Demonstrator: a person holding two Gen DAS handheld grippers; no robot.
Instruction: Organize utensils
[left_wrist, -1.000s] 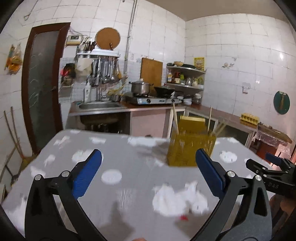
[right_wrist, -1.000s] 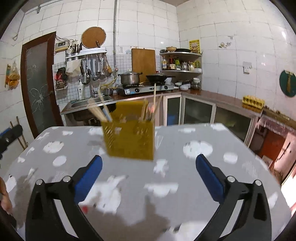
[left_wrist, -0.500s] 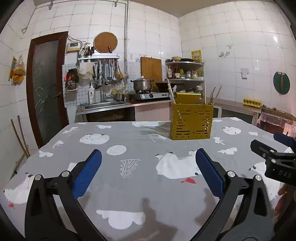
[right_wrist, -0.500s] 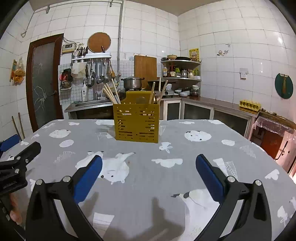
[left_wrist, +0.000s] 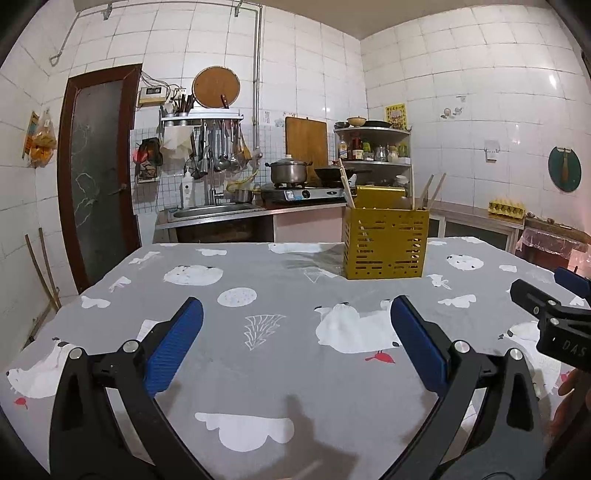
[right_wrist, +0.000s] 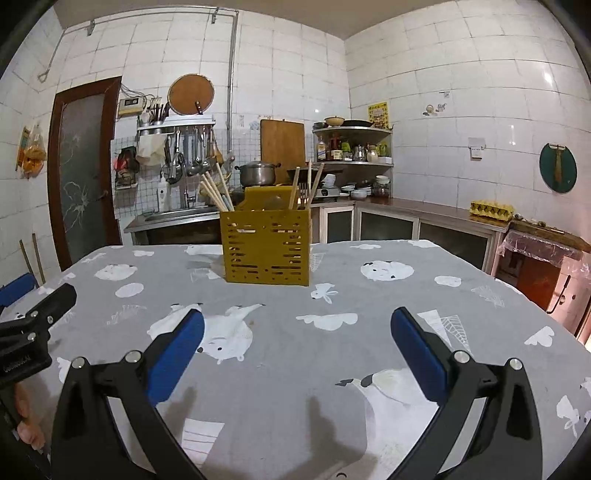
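Note:
A yellow slotted utensil holder (left_wrist: 386, 244) (right_wrist: 266, 247) stands upright on the far half of the table, with wooden chopsticks (right_wrist: 218, 191) (left_wrist: 348, 186) leaning out of its compartments and a fork (right_wrist: 303, 192) among them. My left gripper (left_wrist: 295, 325) hovers open over the near part of the table, nothing between its blue pads. My right gripper (right_wrist: 297, 332) is also open and holds nothing. Each gripper shows at the edge of the other's view: the right one (left_wrist: 554, 314) and the left one (right_wrist: 33, 321). Both are well short of the holder.
The table wears a grey cloth with white animal prints (left_wrist: 280, 354) (right_wrist: 332, 354). Behind it run a sink counter (left_wrist: 214, 214), a stove with a pot (left_wrist: 288, 171), a corner shelf (right_wrist: 352, 147) and low cabinets (right_wrist: 406, 221). A dark door (left_wrist: 99, 173) is at left.
Both cameras have dropped low and pulled back from the holder, which now sits farther off and sharp instead of blurred. Both grippers stay open with nothing in them.

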